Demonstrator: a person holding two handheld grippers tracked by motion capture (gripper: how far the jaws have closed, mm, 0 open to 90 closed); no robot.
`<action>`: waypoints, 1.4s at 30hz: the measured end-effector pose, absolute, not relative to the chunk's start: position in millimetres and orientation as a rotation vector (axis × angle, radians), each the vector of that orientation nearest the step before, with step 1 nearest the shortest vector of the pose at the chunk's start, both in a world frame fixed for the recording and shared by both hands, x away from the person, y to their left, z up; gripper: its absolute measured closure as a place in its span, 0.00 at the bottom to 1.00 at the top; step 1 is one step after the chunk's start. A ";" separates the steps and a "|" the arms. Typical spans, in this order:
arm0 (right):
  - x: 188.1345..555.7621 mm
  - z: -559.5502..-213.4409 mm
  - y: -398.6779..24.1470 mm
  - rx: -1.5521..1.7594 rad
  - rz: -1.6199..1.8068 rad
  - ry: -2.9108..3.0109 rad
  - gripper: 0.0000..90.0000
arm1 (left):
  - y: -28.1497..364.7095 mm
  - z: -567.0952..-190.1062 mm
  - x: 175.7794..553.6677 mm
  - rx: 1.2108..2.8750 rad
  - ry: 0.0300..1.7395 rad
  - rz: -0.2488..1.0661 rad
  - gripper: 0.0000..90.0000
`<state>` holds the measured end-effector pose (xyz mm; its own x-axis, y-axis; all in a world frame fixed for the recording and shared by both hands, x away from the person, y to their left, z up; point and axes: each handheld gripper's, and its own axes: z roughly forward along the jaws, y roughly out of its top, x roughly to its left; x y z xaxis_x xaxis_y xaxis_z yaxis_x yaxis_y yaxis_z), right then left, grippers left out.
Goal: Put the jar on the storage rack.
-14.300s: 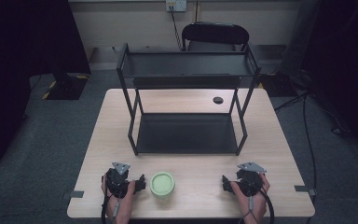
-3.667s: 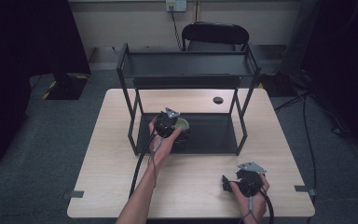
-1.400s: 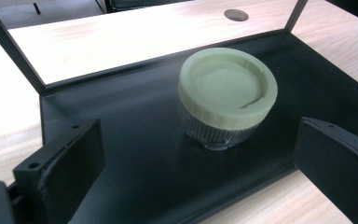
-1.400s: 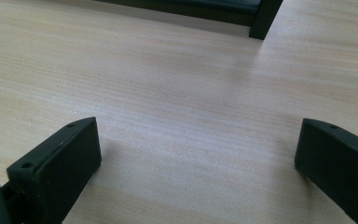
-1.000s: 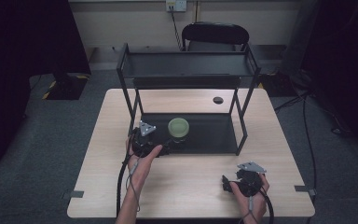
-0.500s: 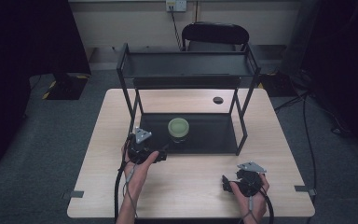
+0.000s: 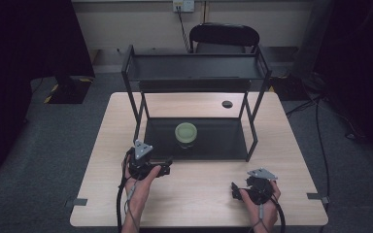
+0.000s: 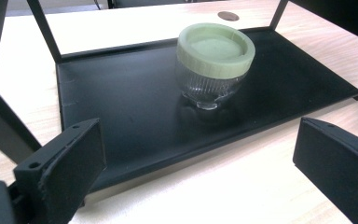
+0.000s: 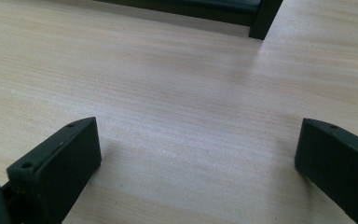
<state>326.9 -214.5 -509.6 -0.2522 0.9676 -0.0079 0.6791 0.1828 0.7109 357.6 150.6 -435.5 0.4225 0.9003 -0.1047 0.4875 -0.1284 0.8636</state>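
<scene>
Upright on the rack's bottom shelf (image 7: pixel 213 141) stood the jar (image 7: pixel 186 134); both the left gripper (image 7: pixel 161 170) and right gripper (image 7: pixel 237 190) gaped empty, seemingly just before it.

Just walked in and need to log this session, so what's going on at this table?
A person is working with a gripper in each hand at a wooden table. A glass jar with a green lid stands upright on the bottom shelf of a black rack, nothing touching it. The left gripper sits just in front of that shelf, jaws open and empty, pointing at the jar. The right gripper rests near the table's front edge, also open and empty.
</scene>
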 end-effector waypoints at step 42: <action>326.9 -509.6 -214.5 1.543 0.828 2.002 0.00 | 176.4 -494.2 312.2 1.745 1.320 0.537 0.02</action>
